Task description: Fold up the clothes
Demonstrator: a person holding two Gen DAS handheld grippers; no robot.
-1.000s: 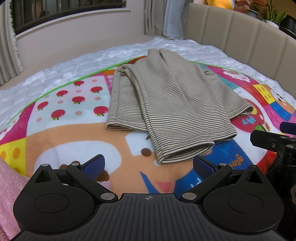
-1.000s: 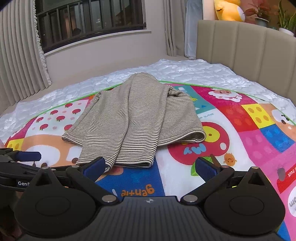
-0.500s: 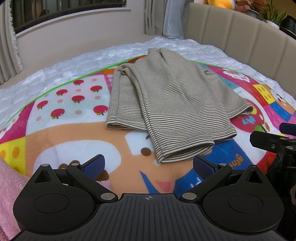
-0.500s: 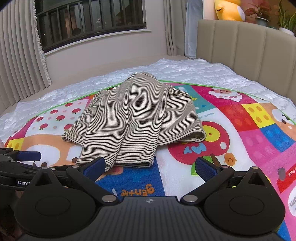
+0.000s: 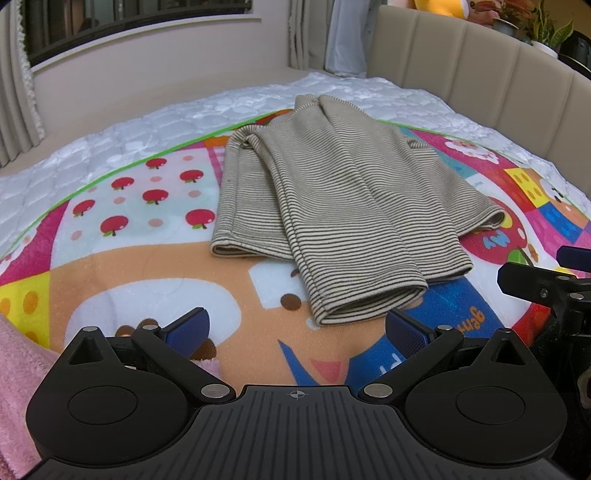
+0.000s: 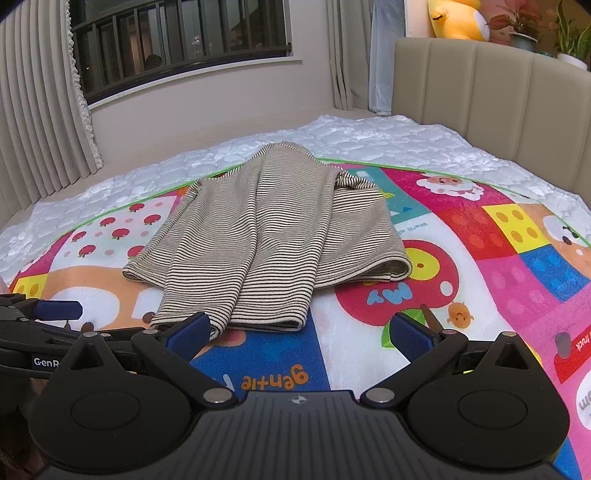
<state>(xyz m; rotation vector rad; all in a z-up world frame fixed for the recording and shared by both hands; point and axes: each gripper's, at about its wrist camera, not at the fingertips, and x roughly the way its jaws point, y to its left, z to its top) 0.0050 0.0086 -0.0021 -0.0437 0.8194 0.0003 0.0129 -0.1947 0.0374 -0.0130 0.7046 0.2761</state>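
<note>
Nothing has shifted since the earlier frames: the left gripper [image 5: 297,328] and right gripper [image 6: 299,332] both hover wide open and empty just short of the folded striped garment [image 5: 332,206]. It lies on a colourful play mat [image 6: 480,258] printed "gentle" and "My", spread over a white quilted bed [image 6: 369,136] beside a beige headboard [image 6: 498,92] and a barred window [image 6: 177,33].

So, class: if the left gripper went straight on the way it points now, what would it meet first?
Probably the near folded end of the striped garment, lying just ahead of the open left gripper on the play mat. Depth is unclear; angled lower, it would touch the mat first.
</note>
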